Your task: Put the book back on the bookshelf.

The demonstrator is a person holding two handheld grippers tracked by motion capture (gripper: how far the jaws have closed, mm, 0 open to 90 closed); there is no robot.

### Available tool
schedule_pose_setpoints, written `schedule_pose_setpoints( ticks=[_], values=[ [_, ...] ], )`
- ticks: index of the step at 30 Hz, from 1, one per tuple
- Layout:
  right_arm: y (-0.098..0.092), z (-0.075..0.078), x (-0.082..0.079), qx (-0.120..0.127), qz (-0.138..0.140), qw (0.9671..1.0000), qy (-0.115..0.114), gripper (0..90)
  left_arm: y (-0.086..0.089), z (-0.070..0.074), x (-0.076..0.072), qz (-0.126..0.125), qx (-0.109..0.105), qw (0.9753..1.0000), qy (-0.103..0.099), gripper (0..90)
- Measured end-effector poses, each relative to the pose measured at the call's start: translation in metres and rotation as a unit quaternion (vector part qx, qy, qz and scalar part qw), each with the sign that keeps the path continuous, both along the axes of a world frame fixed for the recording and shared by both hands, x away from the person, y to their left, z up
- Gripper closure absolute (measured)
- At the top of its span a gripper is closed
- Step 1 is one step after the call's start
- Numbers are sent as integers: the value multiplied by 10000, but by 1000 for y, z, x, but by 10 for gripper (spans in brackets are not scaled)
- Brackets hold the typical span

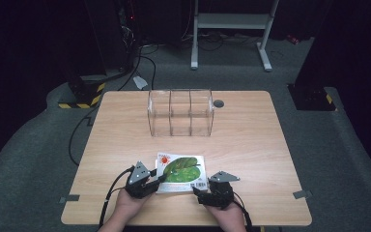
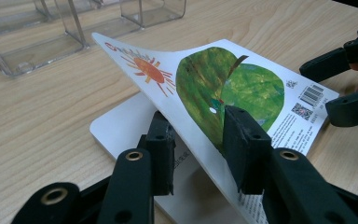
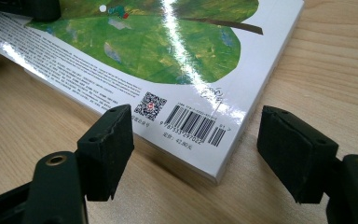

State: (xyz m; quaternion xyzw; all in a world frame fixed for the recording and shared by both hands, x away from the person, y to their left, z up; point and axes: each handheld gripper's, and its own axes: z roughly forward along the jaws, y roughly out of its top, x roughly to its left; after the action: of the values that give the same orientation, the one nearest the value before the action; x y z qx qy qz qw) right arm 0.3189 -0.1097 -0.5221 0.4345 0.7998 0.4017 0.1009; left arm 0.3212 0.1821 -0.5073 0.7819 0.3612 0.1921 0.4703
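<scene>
Clear three-compartment acrylic box [image 1: 180, 112] on wooden table [image 1: 251, 140], grey round grommet [image 1: 218, 103] beside it

**Light wood table with a book and a clear organiser**

The table [image 1: 251, 140] has a pale wood-grain top and stands on grey carpet. A picture book [image 1: 182, 173] with a green leaf and an orange sun on its cover lies near the front edge, at the middle. A clear plastic organiser [image 1: 180, 112] with three compartments stands toward the back edge. Just beside it on the right sits a small grey round cap [image 1: 218, 103]
</scene>
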Motion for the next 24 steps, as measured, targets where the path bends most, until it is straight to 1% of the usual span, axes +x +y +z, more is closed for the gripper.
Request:
schedule_pose_setpoints(
  ticks=[2,6,12,16,20,24],
  values=[
    [0,0,0,20,-3,10000,0,269,0,1,-2,-35,58,9999,-106,651],
    [0,0,1,10,17,10000,-25,270,-1,2,-3,-73,74,9998,-177,655],
    [-1,0,2,68,-19,10000,7,269,-3,5,-7,-161,142,9989,-418,665],
    [-4,1,4,160,-46,9999,16,265,-3,6,-10,-169,131,9985,-506,669],
    [-5,2,7,236,-103,9997,42,260,-3,6,-11,-168,97,9984,-534,671],
    [-5,3,11,289,-125,9995,20,256,-3,7,-12,-198,109,9980,-590,671]
  ],
)
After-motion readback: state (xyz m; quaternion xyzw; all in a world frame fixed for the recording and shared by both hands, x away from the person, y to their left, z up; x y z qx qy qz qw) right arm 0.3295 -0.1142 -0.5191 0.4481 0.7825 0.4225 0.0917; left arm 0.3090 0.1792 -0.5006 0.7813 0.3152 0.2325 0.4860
